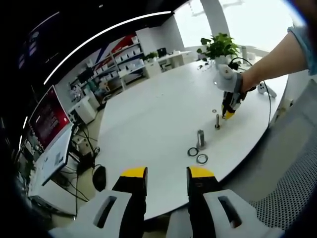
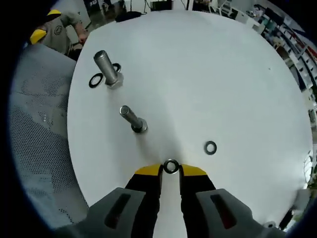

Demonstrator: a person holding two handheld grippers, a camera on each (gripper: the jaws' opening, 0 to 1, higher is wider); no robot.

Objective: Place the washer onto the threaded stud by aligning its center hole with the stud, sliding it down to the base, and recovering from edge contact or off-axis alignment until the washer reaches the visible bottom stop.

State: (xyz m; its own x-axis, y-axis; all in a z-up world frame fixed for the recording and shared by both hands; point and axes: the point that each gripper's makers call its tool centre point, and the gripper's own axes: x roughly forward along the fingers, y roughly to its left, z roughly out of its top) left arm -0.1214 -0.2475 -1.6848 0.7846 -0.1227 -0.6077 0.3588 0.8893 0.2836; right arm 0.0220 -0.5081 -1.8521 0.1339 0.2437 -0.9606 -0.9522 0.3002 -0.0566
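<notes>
Washer (image 2: 171,166) pinched between right gripper (image 2: 171,171) tips, near small stud (image 2: 132,119); left gripper (image 1: 166,173) released over table (image 1: 148,119) edge.

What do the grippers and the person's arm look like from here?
Both grippers have black jaws with yellow tips on pale grey moulded bodies with slotted openings: left gripper, right gripper. Seen from the left gripper view, the right gripper has a white housing, and the arm behind it wears a light blue sleeve.
</notes>
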